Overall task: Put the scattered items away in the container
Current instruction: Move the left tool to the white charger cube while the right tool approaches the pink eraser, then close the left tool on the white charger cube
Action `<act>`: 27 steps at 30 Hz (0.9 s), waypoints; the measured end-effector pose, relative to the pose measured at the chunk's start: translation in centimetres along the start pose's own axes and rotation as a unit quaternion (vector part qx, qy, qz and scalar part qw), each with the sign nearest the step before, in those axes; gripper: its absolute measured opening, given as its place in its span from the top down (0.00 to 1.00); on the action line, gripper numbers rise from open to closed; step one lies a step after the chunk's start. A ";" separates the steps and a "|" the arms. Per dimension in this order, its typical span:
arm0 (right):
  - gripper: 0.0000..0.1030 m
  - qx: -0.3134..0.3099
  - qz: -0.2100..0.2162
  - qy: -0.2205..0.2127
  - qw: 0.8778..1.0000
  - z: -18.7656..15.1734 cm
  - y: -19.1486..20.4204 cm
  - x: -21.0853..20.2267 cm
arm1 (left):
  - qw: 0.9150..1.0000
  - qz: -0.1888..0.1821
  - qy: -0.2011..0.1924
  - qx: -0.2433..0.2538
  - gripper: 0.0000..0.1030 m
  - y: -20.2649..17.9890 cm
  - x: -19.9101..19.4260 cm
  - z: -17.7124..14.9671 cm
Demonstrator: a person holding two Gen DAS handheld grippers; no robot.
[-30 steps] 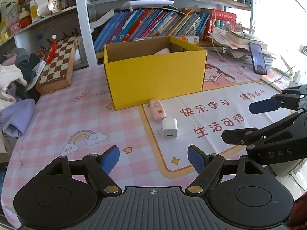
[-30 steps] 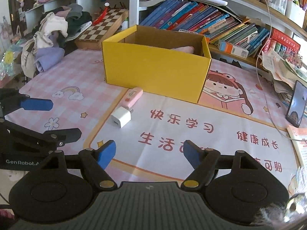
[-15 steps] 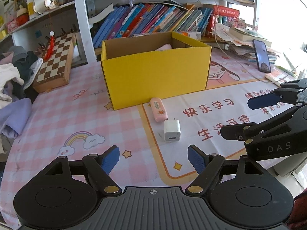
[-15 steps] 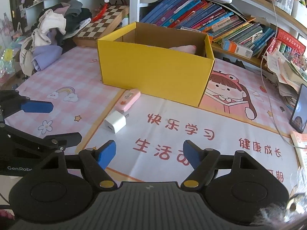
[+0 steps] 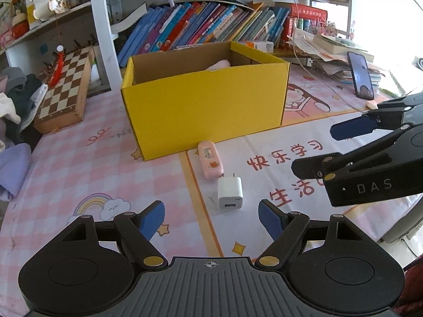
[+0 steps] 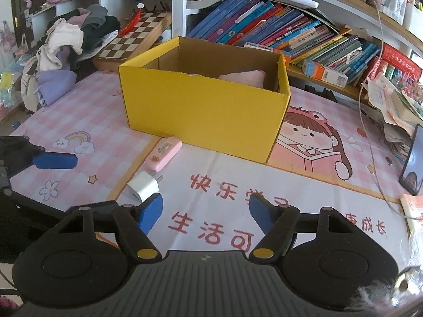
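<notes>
Left wrist view: left gripper [image 5: 211, 216] spread wide, white charger [image 5: 229, 192] just ahead; right gripper [image 6: 206, 211] narrowing on nothing; yellow box [image 5: 203, 111] beyond.

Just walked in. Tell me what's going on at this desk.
A person holds two grippers over a pink desk mat, tidying small items into the open yellow cardboard box. The left gripper is open, lined up on the white USB charger cube; the pink oblong case lies beyond it. The right gripper holds nothing, its jaws closing. Something pink already sits in the box.
</notes>
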State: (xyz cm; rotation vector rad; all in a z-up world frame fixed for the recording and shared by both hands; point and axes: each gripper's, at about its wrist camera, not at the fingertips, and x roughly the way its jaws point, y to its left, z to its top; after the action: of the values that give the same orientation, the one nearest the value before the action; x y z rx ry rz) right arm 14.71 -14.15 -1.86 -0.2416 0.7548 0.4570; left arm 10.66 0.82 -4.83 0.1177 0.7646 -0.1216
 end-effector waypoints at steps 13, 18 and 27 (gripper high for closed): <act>0.47 0.001 0.032 0.016 0.999 1.7 -1.1 2.8 | 0.999 -0.019 0.029 -0.009 0.49 0.1 2.9 0.5; 0.49 0.001 0.042 0.022 0.999 2.2 -1.5 3.8 | 0.999 -0.023 0.036 -0.008 0.56 -0.1 3.8 0.8; 0.48 0.001 0.050 0.031 0.998 2.8 -2.2 5.1 | 0.998 -0.035 0.045 0.002 0.63 -0.8 5.1 1.2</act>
State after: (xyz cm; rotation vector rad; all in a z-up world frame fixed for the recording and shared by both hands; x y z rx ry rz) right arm 20.67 -13.42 -3.32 -0.2180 0.8308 0.5450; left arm 15.04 -0.53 -7.60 0.1003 0.8577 -0.1859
